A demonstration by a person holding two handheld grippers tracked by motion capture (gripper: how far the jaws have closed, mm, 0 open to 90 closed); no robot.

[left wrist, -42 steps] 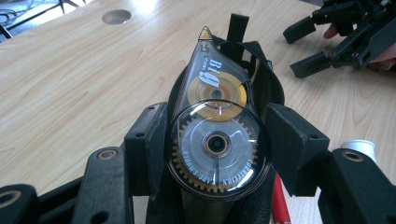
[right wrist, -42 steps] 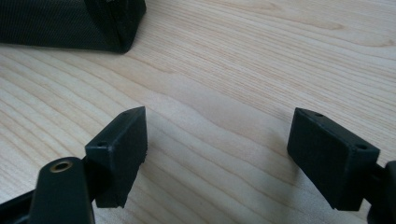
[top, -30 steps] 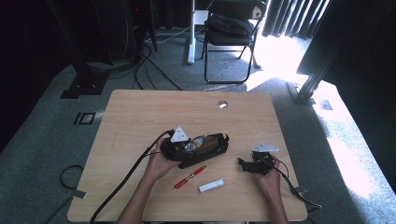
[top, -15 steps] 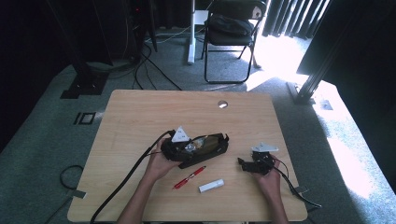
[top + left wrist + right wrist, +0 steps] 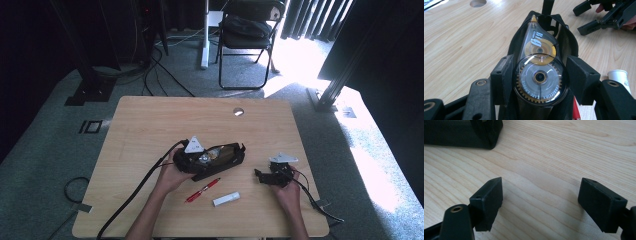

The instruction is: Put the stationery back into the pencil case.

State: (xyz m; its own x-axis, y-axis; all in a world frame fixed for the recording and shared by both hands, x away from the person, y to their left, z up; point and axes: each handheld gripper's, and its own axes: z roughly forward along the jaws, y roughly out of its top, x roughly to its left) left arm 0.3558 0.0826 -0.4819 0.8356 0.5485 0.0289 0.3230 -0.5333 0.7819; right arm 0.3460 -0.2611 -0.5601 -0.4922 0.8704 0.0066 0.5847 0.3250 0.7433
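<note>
Left gripper view: left tool (image 5: 540, 80) clamped on tape roller (image 5: 539, 72) over pouch (image 5: 571, 45); lower straight, release inside. Right tool (image 5: 540, 205) apart.

Studio-like lab: rig stands (image 5: 92, 82), floor cables (image 5: 165, 65), dark curtains (image 5: 310, 20)

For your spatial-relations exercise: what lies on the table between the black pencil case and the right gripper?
Nothing: in the high view, bare wooden table separates the black pencil case from the open right gripper.
</note>
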